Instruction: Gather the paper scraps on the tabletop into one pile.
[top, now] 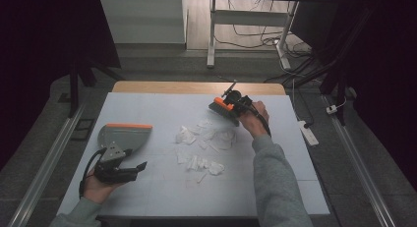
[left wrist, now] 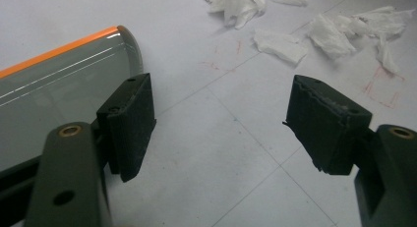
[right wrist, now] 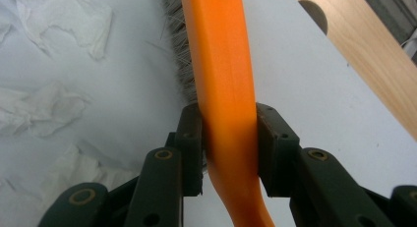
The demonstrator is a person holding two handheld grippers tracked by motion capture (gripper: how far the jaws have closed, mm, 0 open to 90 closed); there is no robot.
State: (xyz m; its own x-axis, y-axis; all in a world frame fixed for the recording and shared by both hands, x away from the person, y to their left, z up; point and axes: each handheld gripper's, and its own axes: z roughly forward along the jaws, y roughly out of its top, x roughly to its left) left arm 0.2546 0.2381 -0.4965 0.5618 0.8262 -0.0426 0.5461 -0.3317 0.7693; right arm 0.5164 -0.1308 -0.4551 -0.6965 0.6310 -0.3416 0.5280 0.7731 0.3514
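Right claw [top: 235, 105]: the person's right forearm, in a grey sleeve, reaches forward across the table [top: 162, 187], with the hand [top: 255, 116] gripping the tool from behind. The jaws are clamped on the orange handle of a hand brush [right wrist: 223, 89]; in the right gripper view both pads press the handle's sides, and the grey bristles run ahead of the claw and to its left. The brush head sits at the far edge of the torn tissue scraps [top: 206, 143], which lie to the near left of this claw.

Left claw [top: 140, 167]: the left hand [top: 96, 187] rests low at the near left of the table, claw pointing right and slightly forward. Its jaws stand wide apart with nothing between them. The grey dustpan [top: 123, 136] with an orange lip lies just beyond and beside the left jaw; whether it touches cannot be told. The tissue scraps lie ahead of this claw, well apart.
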